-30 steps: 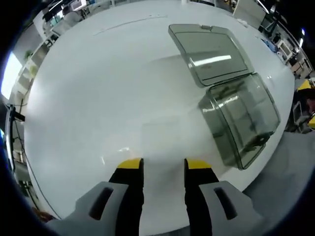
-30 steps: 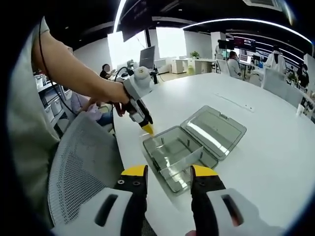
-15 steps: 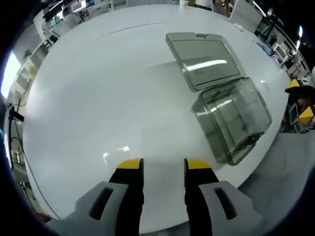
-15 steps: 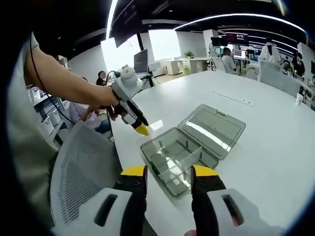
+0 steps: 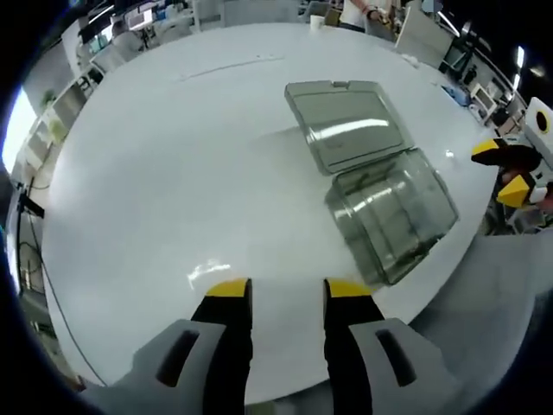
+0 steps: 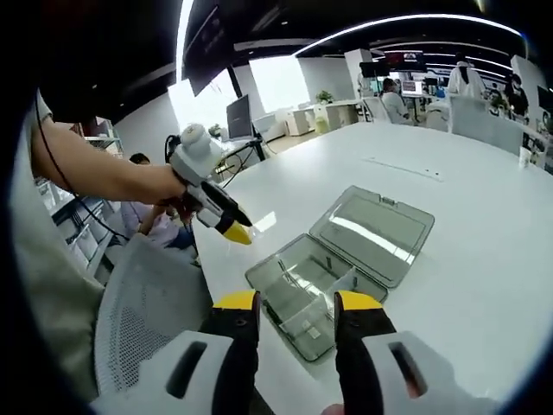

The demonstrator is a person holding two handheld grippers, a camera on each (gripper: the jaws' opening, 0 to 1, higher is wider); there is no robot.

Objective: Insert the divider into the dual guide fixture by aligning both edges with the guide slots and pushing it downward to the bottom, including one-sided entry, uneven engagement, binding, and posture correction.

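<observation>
The left yellow-tipped black hand-held gripper (image 5: 285,290) hangs above the white counter (image 5: 173,173), jaws parted and empty. The right yellow-tipped hand-held gripper (image 6: 296,303) is likewise parted and empty. A bare forearm (image 6: 95,173) reaches across, its hand (image 6: 168,183) gripping the left tool.

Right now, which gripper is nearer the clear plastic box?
Right. The right gripper hangs just above the box; the left gripper is off to its side, apart.

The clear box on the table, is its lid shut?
No, the clear box sits open, its hinged lid flipped back flat on the white table.
</observation>
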